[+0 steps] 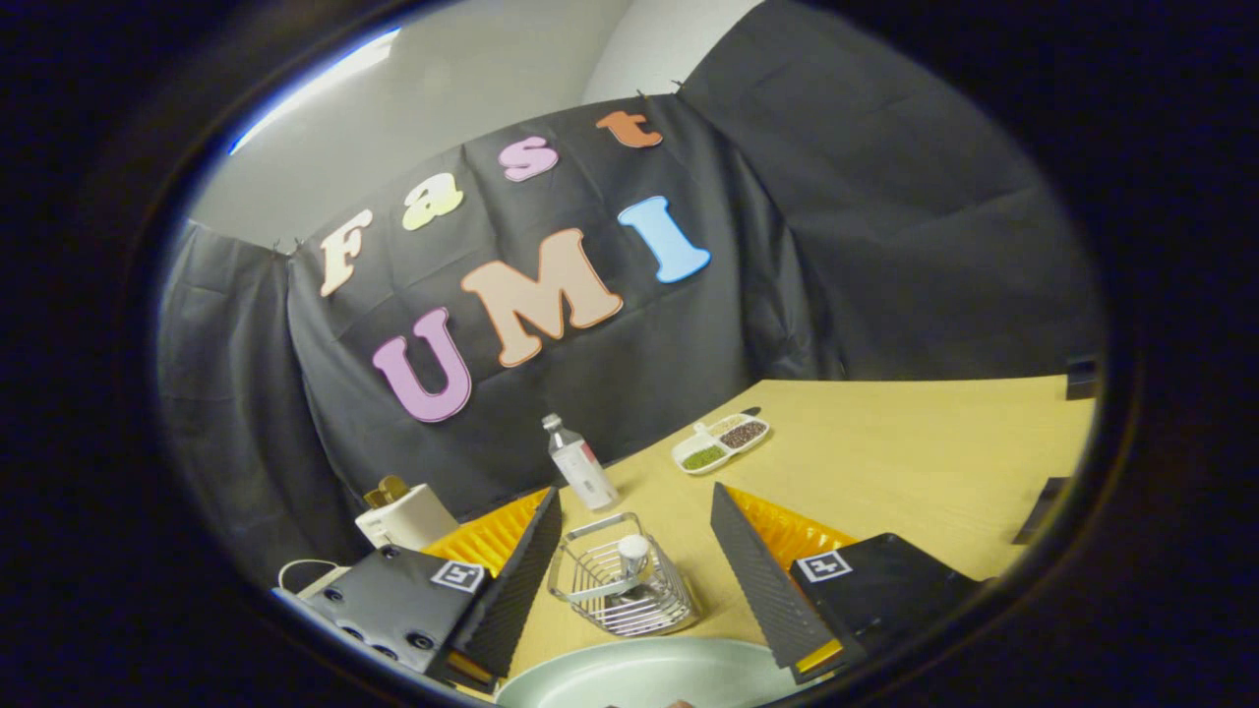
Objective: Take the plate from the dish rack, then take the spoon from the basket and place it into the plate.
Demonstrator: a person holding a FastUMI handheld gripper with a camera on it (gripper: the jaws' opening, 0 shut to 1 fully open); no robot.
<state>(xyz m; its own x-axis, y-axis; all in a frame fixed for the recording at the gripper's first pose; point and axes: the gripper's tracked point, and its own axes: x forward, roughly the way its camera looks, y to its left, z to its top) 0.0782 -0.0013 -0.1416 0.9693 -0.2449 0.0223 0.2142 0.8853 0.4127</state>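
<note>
Gripper view: the gripper is tilted, its 2 fingers spread wide apart with nothing pressed between them. The left finger and right finger frame the wire basket, which stands on the desk just ahead, at 12 o'clock from the gap. That framing suggests the gripper is lined up on the basket on purpose, open wide enough to come down over what stands in it.

Inside the basket a pale rounded handle end sticks up; I take it for the spoon, standing nearly upright, which would leave its top free for a pinch from above. Its bowl is hidden by the wires.

The plate lies flat on the desk below the fingers, at 6 o'clock from the basket and close to it. It looks already out of the rack, set near so the spoon has a short way to travel.

Beyond the basket, at 11 o'clock, a bottle stands upright. At 1 o'clock, well apart, sits a divided dish with 3 sorts of grains. At 9 o'clock stands a white toaster. None of them crowd the basket.
</note>
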